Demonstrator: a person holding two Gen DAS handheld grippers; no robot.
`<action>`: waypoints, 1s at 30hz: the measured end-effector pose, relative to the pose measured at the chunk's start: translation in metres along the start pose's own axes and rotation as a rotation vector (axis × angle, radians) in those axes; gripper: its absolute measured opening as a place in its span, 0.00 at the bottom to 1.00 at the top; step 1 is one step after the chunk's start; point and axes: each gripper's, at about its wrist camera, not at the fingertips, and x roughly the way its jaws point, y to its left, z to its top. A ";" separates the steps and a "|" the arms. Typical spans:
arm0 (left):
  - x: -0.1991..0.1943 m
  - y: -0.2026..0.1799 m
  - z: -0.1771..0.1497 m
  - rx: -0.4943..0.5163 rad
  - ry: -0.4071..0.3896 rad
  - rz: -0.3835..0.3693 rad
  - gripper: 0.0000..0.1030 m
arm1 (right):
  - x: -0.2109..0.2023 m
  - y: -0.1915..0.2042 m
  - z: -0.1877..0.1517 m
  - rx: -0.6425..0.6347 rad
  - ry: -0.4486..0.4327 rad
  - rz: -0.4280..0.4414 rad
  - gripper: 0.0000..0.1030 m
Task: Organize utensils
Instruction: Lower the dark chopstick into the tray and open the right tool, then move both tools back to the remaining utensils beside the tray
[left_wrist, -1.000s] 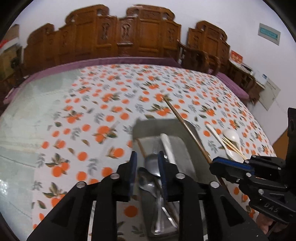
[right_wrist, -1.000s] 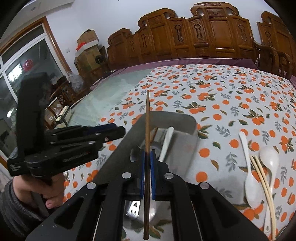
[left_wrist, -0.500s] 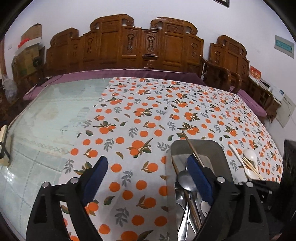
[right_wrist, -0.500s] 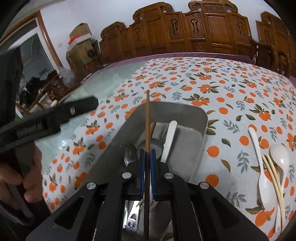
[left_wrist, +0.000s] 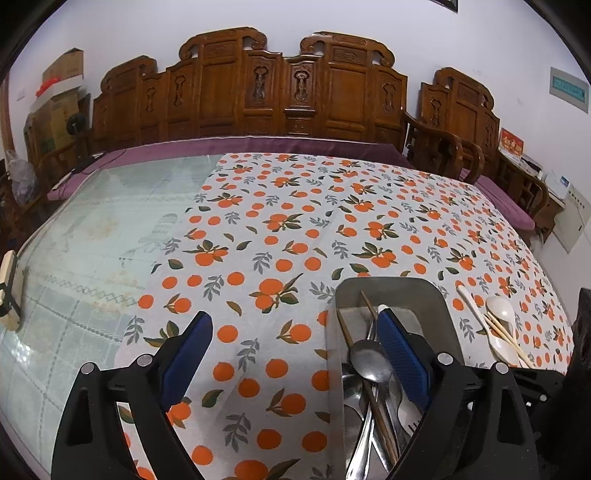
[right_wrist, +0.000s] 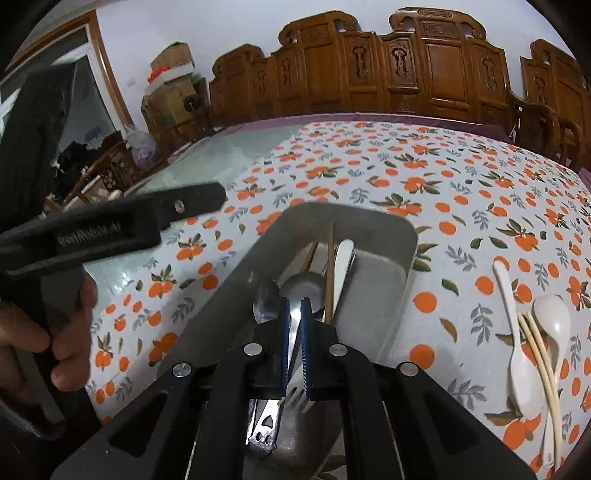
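- Since a second ago, the left gripper (left_wrist: 295, 363) has gone from nearly closed to wide apart and has swung off the metal tray (left_wrist: 439, 295), so its left blue pad (left_wrist: 186, 360) now hangs over the orange-print tablecloth (left_wrist: 280, 229) while its right pad (left_wrist: 404, 356) is above the tray; nothing is between them.
- Left wrist view: the tray holds steel spoons (left_wrist: 369, 360), a fork and two brown chopsticks (left_wrist: 382, 410) lying lengthwise. To its right on the cloth lie two white spoons (left_wrist: 500, 314) with pale chopsticks (left_wrist: 508, 341) across them.
- Right wrist view: the brown chopstick that the right gripper (right_wrist: 294, 345) held a second ago now lies in the tray (right_wrist: 406, 236), beside a white handle (right_wrist: 343, 262).
- Its pads are clenched close together, with a steel handle (right_wrist: 295, 328) showing in the narrow gap; whether they pinch it cannot be told.
- At left, a hand (right_wrist: 44, 332) holds the other gripper's black body above the cloth.
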 end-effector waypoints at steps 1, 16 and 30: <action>-0.001 -0.002 0.000 0.000 -0.002 -0.004 0.84 | -0.005 -0.003 0.003 0.001 -0.012 0.002 0.07; -0.015 -0.056 -0.001 0.027 -0.021 -0.060 0.84 | -0.078 -0.089 0.004 -0.124 0.032 -0.158 0.24; -0.013 -0.118 -0.025 0.131 0.009 -0.101 0.84 | -0.083 -0.173 -0.023 -0.035 0.146 -0.212 0.24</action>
